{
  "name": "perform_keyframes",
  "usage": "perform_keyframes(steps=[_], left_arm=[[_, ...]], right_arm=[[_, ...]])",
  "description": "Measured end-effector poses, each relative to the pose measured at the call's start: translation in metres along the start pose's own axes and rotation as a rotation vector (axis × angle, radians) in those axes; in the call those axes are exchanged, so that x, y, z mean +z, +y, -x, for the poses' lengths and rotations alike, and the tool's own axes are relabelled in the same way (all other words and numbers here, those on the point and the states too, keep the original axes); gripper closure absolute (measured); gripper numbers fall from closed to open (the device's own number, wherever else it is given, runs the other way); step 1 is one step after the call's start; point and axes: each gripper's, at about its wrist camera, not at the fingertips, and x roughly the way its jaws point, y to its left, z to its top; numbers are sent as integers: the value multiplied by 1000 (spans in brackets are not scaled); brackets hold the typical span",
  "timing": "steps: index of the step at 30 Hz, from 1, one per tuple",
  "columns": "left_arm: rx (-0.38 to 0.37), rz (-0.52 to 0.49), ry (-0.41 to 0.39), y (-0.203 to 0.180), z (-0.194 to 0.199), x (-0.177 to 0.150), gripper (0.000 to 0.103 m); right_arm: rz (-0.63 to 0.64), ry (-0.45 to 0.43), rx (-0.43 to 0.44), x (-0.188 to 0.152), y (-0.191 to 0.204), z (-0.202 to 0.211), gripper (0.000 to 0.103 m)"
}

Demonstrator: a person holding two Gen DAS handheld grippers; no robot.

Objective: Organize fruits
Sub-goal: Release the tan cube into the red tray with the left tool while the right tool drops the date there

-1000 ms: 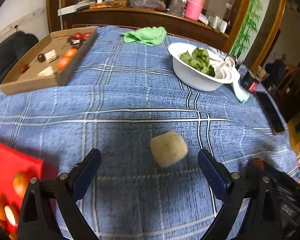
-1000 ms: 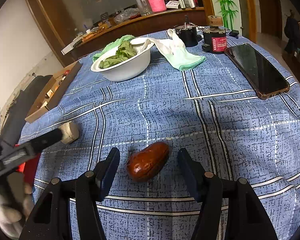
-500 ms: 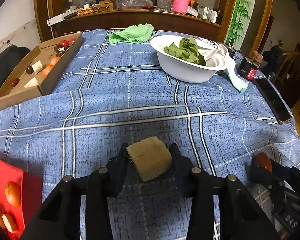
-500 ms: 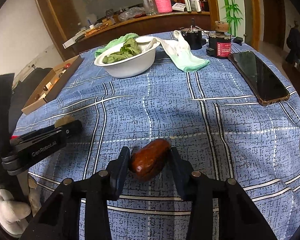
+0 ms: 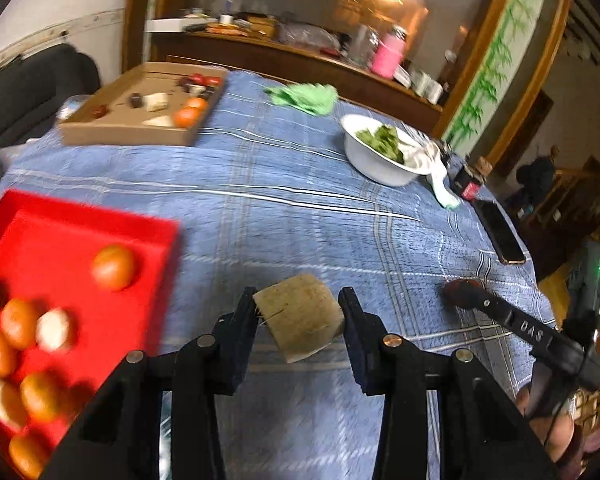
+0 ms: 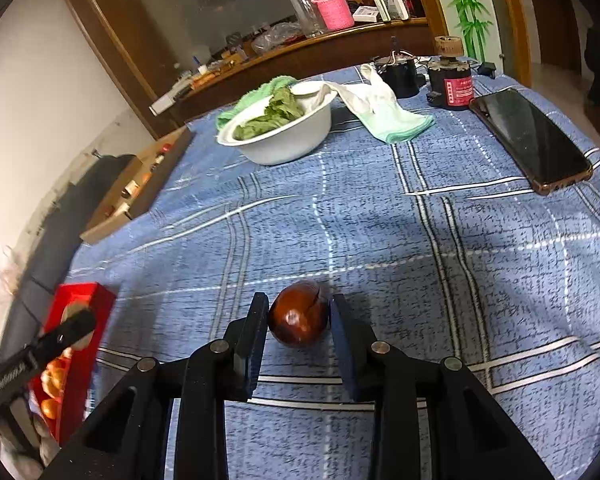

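A tan, blocky fruit (image 5: 300,320) hangs just above the blue checked cloth, and my left gripper (image 5: 299,300) is shut on it, pads on both sides. To its left lies a red tray (image 5: 80,216) with several orange and pale fruits, one orange fruit (image 5: 113,267) lying apart. My right gripper (image 6: 299,306) is closing its jaws on a glossy dark brown fruit (image 6: 299,318); both pads touch it and it sits low on the cloth. In the right wrist view the red tray (image 6: 96,300) shows at the left edge, behind a left finger (image 6: 60,336).
A cardboard box (image 5: 140,128) with more fruit pieces stands far left. A white bowl (image 5: 376,164) of green leaves, a green cloth (image 5: 304,96), a phone (image 6: 532,140) and a red-labelled jar (image 6: 454,84) stand farther back and right.
My left gripper shut on the tan fruit, lifted it and swung left until the red tray came into view. My right gripper's jaws narrowed onto the brown fruit, which now points end-on.
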Motion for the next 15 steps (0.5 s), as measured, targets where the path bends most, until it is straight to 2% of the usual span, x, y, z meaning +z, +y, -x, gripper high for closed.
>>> perform_keyframes(steps=[4,7,9,11,15], left_arm=[[49,41,-31,29,30,-11,64],[80,83,-56,56,52,-19,64],[81,124,-68,74,63,-23,64],[87,162,-85,93,75,-27,63],[85,217,-108,119,93,-36,63]], right_arm=[[-11,3,42,-3,9,8,70],[-28,25,105,-11,20,15,70],[-32,41,135,-18,28,18,70],[-16,57,155,-23,43,19,78],[55,68,159,-31,79,23,80]])
